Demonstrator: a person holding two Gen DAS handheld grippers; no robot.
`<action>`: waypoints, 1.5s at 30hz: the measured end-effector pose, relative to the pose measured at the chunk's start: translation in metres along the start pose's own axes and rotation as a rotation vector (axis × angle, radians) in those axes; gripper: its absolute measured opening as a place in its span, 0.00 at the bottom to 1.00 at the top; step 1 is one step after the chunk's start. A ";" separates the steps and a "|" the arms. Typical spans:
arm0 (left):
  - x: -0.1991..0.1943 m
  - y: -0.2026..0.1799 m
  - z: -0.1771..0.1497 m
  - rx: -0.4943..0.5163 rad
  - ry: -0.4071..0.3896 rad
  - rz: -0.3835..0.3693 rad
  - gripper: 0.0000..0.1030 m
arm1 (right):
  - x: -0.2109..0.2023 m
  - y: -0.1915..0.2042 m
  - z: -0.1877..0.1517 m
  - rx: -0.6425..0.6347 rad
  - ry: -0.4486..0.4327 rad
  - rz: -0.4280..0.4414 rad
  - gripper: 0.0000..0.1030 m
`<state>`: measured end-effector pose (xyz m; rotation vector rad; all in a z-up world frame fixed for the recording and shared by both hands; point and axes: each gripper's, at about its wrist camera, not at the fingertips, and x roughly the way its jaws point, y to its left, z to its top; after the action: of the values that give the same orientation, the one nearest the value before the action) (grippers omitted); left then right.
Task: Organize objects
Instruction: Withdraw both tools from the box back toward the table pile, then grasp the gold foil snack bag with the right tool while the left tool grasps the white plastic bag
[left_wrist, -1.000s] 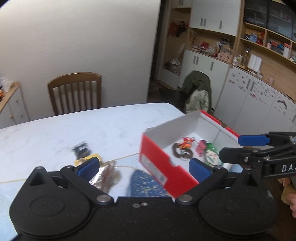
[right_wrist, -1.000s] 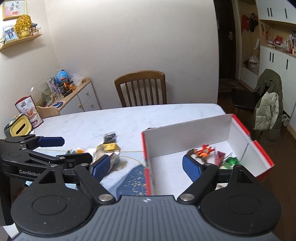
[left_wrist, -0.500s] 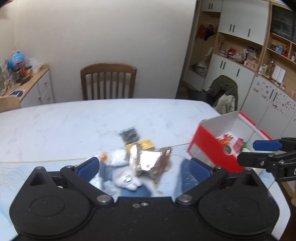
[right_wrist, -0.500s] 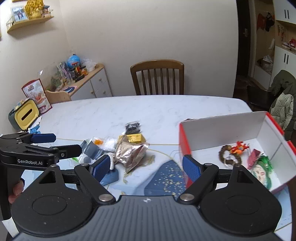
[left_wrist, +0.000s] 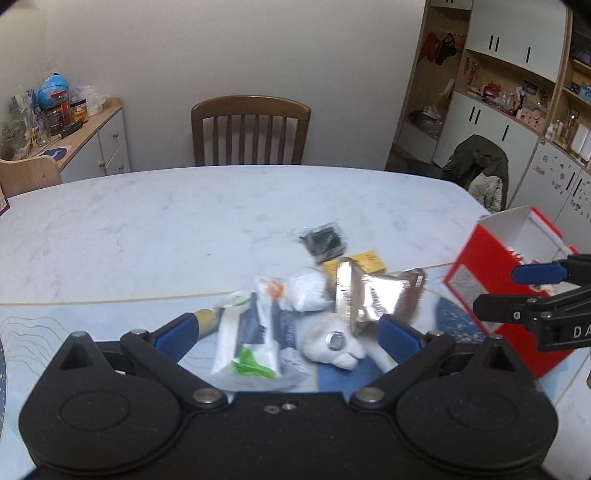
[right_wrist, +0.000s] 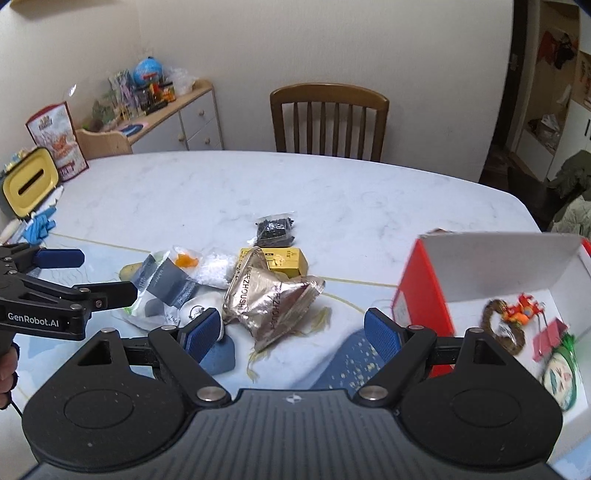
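- Left wrist view: swung away from the red box (left_wrist: 495, 291), which filled the space between the jaws a second ago and now sits beyond the right-hand finger, partly cut by the frame edge. The left gripper (left_wrist: 284, 332) hangs with jaws spread wide, gripping nothing. Between and just ahead of them lies the heap of loose items on the table (left_wrist: 184, 221): a white wrapped packet (left_wrist: 251, 336), a pale round toy (left_wrist: 332, 341), a silver foil pouch (left_wrist: 373, 295). The black packet (left_wrist: 323, 242) lies farther ahead. This view is blurred. Judgement: aim has turned from box to heap, so another pick is next.
- Right wrist view: likewise turned toward the heap. The right gripper (right_wrist: 293, 330) has jaws spread and empty; the foil pouch (right_wrist: 269, 299) lies between and just ahead of them, the yellow carton (right_wrist: 288, 258) behind it. The box interior is visible only here, beyond the right-hand finger: a brown ring (right_wrist: 496, 325), an orange figure (right_wrist: 522, 310), and a pink item (right_wrist: 550, 334) already stowed. The left gripper's open fingers show beyond the left-hand finger.
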<state>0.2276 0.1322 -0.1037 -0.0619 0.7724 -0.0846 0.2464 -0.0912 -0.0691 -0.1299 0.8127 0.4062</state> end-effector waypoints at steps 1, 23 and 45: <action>0.004 0.003 0.000 -0.001 0.004 0.004 0.99 | 0.006 0.002 0.002 -0.010 0.005 -0.003 0.83; 0.060 0.020 -0.003 -0.006 0.061 0.037 0.99 | 0.119 0.009 0.022 0.154 0.138 -0.030 0.83; 0.076 0.016 -0.011 0.030 0.089 0.057 0.37 | 0.121 0.023 0.013 0.174 0.164 -0.025 0.77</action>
<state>0.2750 0.1402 -0.1662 -0.0074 0.8615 -0.0447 0.3204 -0.0306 -0.1471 -0.0108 1.0028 0.3018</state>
